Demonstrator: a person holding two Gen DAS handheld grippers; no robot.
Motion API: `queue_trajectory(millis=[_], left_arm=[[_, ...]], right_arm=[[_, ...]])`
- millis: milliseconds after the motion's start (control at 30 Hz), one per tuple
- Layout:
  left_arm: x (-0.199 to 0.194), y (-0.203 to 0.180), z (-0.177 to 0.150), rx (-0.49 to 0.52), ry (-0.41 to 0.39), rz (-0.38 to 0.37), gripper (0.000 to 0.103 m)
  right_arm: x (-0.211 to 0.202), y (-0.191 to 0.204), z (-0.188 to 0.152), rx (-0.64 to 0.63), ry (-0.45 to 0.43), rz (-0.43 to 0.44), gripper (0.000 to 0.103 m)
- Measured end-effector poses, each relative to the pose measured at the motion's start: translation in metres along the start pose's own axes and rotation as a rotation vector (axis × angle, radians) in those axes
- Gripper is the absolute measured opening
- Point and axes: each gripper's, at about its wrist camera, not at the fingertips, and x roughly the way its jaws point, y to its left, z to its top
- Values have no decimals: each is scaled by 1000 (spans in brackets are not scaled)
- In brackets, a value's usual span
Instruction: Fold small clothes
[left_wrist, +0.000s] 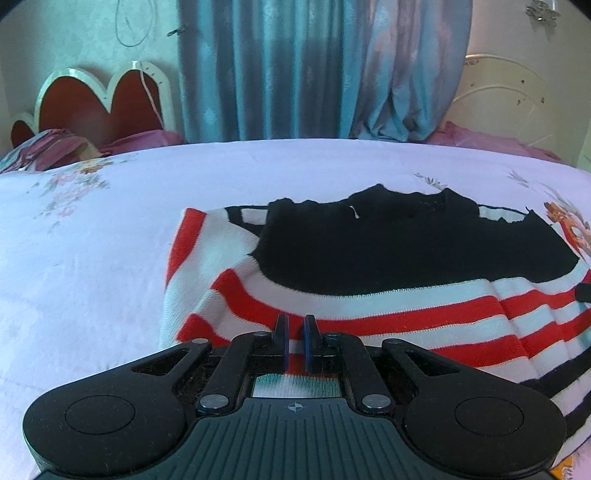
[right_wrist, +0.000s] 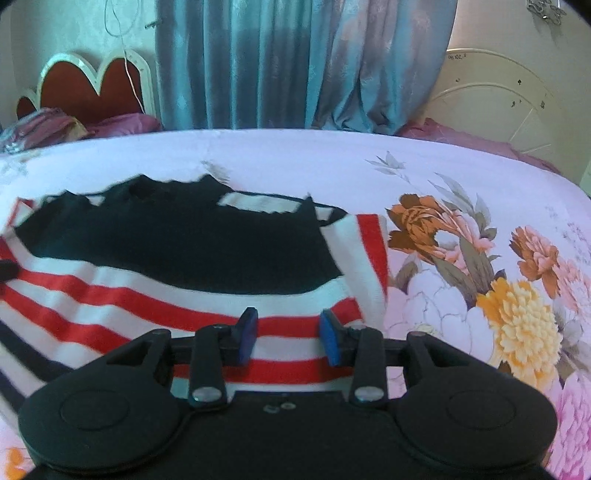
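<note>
Left wrist view: the left gripper (left_wrist: 295, 341) has its blue-padded fingers drawn nearly together with striped knit between them, so it appears clamped on the near hem of the sweater (left_wrist: 388, 258), a soft ribbed garment with a black upper panel and red-and-white bands lying flat on the floral bedsheet (left_wrist: 92, 258). Right wrist view: the right gripper (right_wrist: 288, 339) stands with fingers apart over the same hem near the garment's right edge, not yet gripping. Judgement: the bottom-to-top fold is being set up; next, the right claw must close on the hem, then both lift together evenly toward the collar.
</note>
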Motion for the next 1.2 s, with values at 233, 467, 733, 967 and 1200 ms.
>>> queue_trajectory(millis=[233,467,733,967,1200], left_arm=[[-28,-14,-10,8,-11,-52,7],[-39,-21,-39,101,-25,-39,7],[-46,4,-52,69,-15,-9,7],[-58,-3,-49,71,8,10,8],[-75,-12,-68,100,-2,-15,8]], right_arm=[[-25,35,-8,-24,-23,83,36],[-31,54,-32,-109,-4,61,37],[-38,8,-56,-40,13,-48,37],[-47,21,-56,-19,32,-80,40],[-70,54,-55,15,-14,-24,47]])
